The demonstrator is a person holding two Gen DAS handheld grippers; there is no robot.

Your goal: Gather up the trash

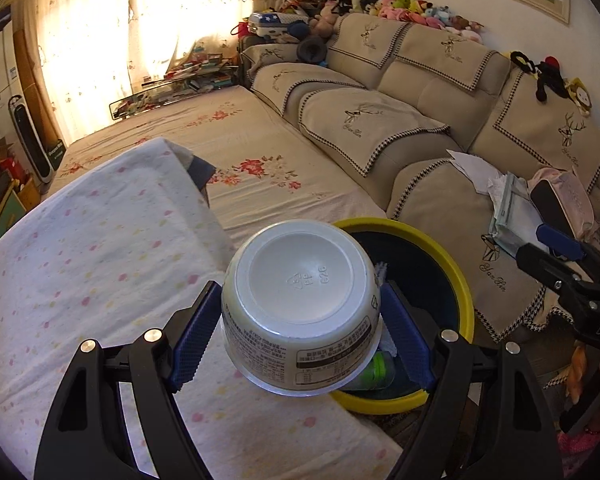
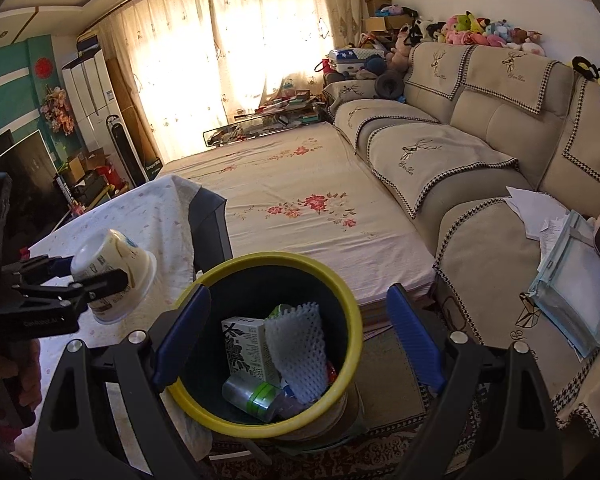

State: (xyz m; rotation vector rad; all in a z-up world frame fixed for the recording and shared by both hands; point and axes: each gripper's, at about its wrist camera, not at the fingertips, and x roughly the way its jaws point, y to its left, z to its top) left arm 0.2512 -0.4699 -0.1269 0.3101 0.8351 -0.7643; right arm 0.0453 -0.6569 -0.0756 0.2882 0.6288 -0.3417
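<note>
One white plastic cup. One yellow-rimmed bin, at six o'clock in the right wrist view, holding one carton, one foam net and one green-labelled bottle. Two grippers.

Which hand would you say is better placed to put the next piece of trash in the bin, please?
Left, probably: the left gripper already holds the white cup beside the yellow-rimmed bin; the right gripper is open and empty.

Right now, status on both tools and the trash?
Left tool clamped on upside-down white cup, short of the bin. Right tool open, empty, above yellow-rimmed bin. Bin already holds trash. Nothing blocking the drop.
</note>
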